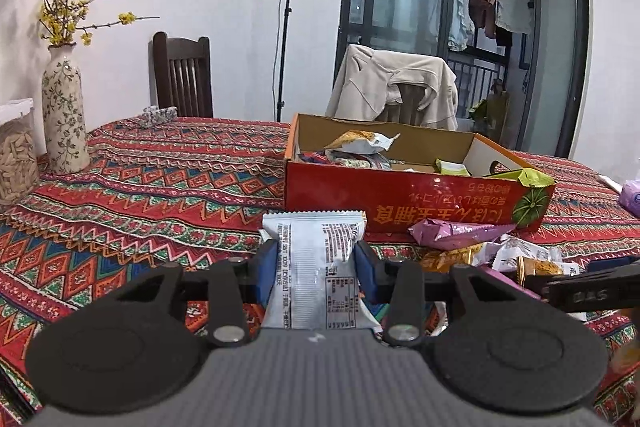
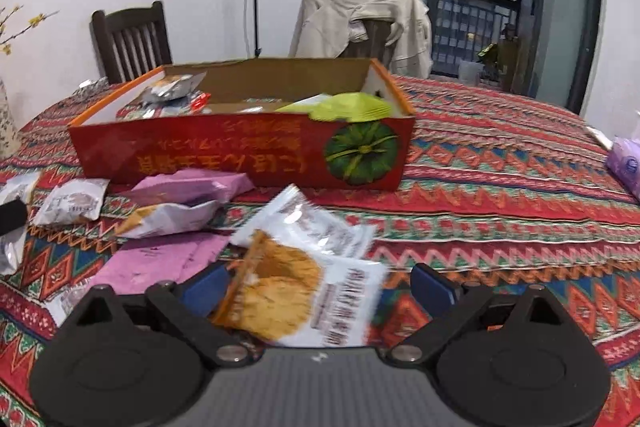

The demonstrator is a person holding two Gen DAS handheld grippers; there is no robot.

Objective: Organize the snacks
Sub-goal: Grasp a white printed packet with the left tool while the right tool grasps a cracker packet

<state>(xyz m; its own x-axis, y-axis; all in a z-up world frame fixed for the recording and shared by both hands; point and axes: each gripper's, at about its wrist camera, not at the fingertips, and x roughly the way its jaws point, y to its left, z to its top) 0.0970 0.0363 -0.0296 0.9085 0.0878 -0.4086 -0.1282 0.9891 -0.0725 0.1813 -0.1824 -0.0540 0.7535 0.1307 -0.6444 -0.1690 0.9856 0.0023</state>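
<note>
White snack packet (image 1: 314,267), black printed text

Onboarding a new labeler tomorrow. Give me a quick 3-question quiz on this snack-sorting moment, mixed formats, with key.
1. True or false: the left hand-held gripper is shut on a white snack packet.
2. Multiple choice: the packet with the orange picture lying between the right hand-held gripper's fingers is A) pinched by both pads, B) loose between wide-open jaws, C) inside the box.
3. Fill in: the bright green packets lie at the ___ end of the red cardboard box in the right wrist view.

Key: 1 true; 2 B; 3 right.
</note>
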